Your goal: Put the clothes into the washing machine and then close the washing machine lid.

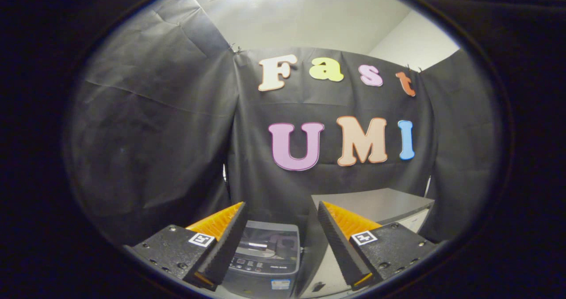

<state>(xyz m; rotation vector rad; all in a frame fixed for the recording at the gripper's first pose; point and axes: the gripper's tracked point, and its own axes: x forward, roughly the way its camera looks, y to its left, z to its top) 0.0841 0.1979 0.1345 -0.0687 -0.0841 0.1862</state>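
Your gripper [281, 221] holds its ridged, wedge-shaped fingers spread wide with nothing between them. Just ahead, at six o'clock, the small grey plastic top-loading washing machine [264, 263] has its smoky translucent lid [269, 241] lying flat, seemingly closed. That fits either end of the job. A smooth grey tabletop [376, 204] sits at four o'clock; no clothes are visible

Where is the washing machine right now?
In the gripper view, the washing machine sits low between and just beyond the open gripper, lid down, against the black cloth wall, beside a grey-topped cabinet.
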